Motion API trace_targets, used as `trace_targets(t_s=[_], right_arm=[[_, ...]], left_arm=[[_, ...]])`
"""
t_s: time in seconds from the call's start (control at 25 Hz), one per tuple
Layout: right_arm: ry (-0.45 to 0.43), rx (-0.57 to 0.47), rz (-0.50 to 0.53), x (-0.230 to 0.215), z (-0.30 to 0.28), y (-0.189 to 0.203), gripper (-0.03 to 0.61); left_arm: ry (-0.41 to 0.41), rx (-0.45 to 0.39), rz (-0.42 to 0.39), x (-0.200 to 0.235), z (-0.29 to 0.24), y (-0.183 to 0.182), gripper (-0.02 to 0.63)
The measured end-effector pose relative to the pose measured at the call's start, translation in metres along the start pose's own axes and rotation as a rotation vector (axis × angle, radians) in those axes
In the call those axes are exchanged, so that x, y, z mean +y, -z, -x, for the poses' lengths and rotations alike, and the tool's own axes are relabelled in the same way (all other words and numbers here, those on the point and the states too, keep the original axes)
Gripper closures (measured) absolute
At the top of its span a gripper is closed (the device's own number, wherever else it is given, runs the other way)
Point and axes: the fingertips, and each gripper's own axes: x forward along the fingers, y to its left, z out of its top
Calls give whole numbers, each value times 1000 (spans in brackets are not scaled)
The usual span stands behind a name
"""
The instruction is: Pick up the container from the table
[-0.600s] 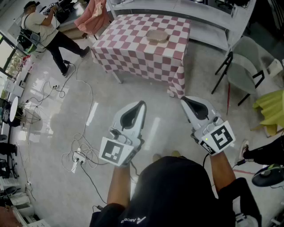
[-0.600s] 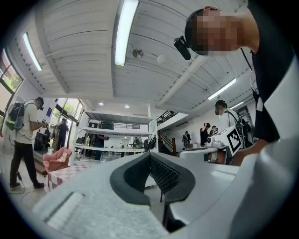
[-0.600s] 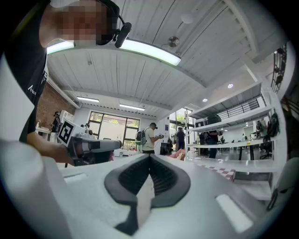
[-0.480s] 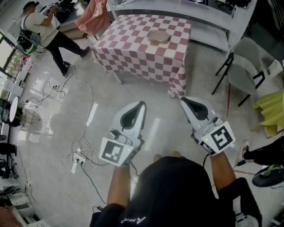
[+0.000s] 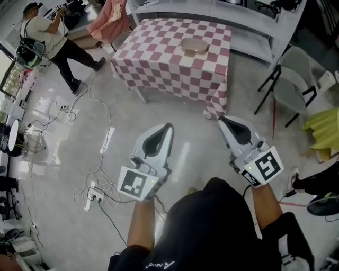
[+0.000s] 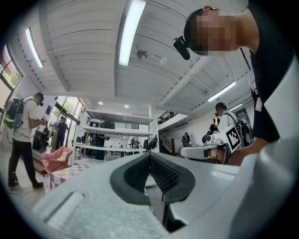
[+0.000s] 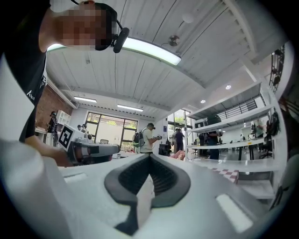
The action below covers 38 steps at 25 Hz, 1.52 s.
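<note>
The container (image 5: 194, 45), a flat round tan dish, lies on a table with a red-and-white checked cloth (image 5: 164, 63) far ahead across the floor. My left gripper (image 5: 169, 126) and right gripper (image 5: 221, 119) are held side by side over the floor, well short of the table, both pointing towards it. Each is shut with nothing between its pads. In the left gripper view the left gripper (image 6: 150, 157) has its ribbed pads meeting at the tip. The right gripper (image 7: 149, 157) shows the same in its own view. A corner of the checked cloth (image 6: 65, 172) shows low down there; the container does not.
A person (image 5: 50, 39) stands at the far left. Cables and a power strip (image 5: 92, 196) lie on the floor to my left. Grey chairs (image 5: 294, 84) and a yellow cloth (image 5: 323, 129) are at the right. White shelving (image 5: 249, 16) runs behind the table.
The table and container have drifted slightly right and down in the head view. Both grippers stay shut and side by side, a little lower in the picture.
</note>
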Motion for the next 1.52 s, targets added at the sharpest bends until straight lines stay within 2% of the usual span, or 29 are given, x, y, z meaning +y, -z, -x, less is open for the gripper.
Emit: trace_targets(t_s=[0.24,0.44,0.68,1.0,1.24,1.52], right_arm=[[22,17,13,-15,-28,15,575],[21,15,60,-54,-66,33,575],[13,7,115,-143,-137,50,575],[9,32,105,-295,-262,62,575],[-1,75,100,-360,-311,83,575],[5,116,112,-400,-350,110,575]], left_arm=[[-4,-1,5,37,-10,11,601],[-15,10,-10,76,-45,29,601],[-29,17,-7,144,-132,49,601],[-48,49,-13,263,-297,70,601],[-44,114,-22,307,-371,97,601],[-37,241,12,353,-426,159,601]])
